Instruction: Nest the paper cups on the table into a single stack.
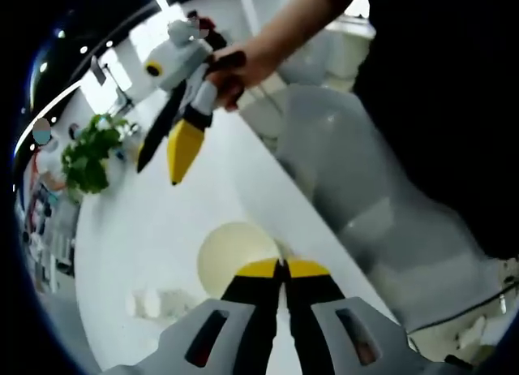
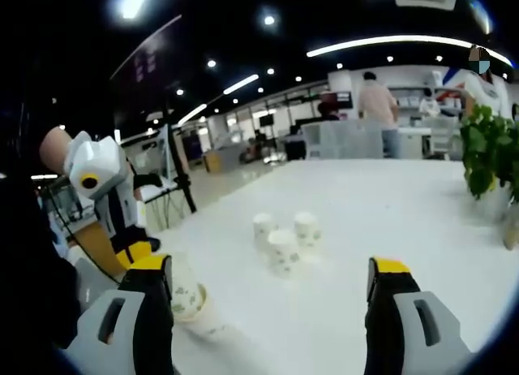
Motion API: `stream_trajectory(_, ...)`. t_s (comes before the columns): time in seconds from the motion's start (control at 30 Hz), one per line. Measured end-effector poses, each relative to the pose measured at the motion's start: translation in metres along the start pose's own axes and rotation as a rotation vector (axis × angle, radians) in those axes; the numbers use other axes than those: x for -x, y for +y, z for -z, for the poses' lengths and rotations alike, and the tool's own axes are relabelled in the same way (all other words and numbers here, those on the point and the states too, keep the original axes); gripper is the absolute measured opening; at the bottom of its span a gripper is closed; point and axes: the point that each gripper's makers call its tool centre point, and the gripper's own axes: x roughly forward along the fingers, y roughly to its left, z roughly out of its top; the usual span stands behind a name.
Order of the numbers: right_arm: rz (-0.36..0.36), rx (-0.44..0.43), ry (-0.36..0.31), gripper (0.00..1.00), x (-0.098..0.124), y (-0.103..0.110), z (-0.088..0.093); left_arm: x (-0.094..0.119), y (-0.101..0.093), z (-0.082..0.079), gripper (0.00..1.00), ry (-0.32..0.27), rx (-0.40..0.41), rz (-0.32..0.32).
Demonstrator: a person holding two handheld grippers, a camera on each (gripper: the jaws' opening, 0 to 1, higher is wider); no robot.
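Three patterned paper cups (image 2: 285,235) stand clustered upside down mid-table (image 2: 389,221) in the right gripper view, whose right gripper (image 2: 268,287) is spread wide. The left gripper (image 1: 284,269) is pinched on a fourth cup (image 1: 235,257), seen cream-white from above.

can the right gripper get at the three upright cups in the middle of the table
Probably yes. The right gripper is open and faces the three cups across bare white table; nothing stands between.
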Motion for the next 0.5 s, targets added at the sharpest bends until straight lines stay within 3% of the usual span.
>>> stream_trajectory(0.5,-0.006,-0.04,-0.002,0.98,-0.002,-0.002,0.011,-0.021,0.002,0.006,0.01,0.053,0.023,0.033)
